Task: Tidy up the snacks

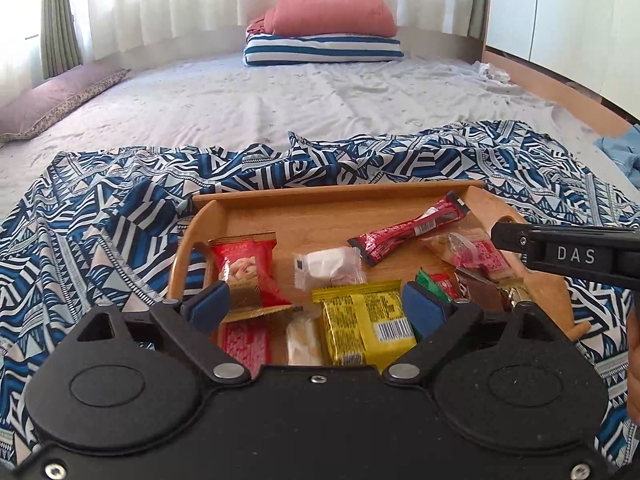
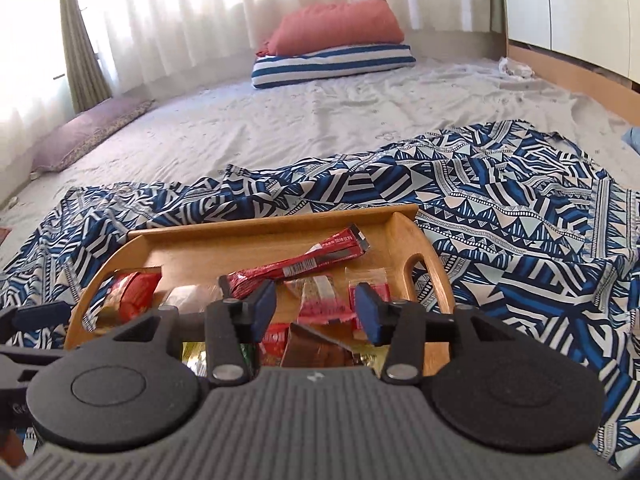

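Snack packets, light, crinkly and likely slippery, lie jumbled in the wooden tray [image 1: 476, 204] at lower centre, best pinched at sealed ends, with left gripper [image 1: 318, 306] and right gripper [image 2: 316, 308] both spread, holding nothing.

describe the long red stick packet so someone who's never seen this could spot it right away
Find the wooden tray sitting on the blue-and-white patterned cloth on the bed. In its far right part lies the long red stick packet, slanting up toward the back right corner, its upper end on the tray's right wall. It is the only long, narrow wrapper; the other snacks are short, squarish packets.
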A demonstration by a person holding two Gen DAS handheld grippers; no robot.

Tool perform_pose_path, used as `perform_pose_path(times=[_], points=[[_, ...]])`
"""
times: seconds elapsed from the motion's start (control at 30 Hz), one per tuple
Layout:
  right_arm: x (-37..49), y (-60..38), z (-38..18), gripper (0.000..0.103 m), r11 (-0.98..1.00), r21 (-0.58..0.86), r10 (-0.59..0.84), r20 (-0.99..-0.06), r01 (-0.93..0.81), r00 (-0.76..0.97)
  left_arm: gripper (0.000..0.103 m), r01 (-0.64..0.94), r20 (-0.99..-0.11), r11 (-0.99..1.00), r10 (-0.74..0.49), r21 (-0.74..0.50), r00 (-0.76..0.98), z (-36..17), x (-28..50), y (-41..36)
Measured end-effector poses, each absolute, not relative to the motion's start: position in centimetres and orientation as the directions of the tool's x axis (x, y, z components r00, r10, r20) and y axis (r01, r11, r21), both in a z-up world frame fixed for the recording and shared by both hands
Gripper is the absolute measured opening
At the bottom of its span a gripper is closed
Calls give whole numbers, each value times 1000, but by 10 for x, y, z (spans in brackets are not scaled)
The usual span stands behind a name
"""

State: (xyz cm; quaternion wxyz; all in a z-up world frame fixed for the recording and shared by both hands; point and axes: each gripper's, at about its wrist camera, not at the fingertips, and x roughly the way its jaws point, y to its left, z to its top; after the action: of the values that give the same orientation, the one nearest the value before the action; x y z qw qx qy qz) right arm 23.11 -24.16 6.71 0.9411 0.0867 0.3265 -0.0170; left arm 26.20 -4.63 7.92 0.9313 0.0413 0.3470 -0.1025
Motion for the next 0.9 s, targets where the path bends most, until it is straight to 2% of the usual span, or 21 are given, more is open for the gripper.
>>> perform_pose_path(times=[0.67,0.9], points=[[96,-231,133,71,994,108,54,-478,-2,877,97,240,-550,970,-221,-37,805,162,119,-23],[41,-221,137,80,998,55,45,-415,-24,909,103,230,-525,972,-221,-48,822,173,53,-15]])
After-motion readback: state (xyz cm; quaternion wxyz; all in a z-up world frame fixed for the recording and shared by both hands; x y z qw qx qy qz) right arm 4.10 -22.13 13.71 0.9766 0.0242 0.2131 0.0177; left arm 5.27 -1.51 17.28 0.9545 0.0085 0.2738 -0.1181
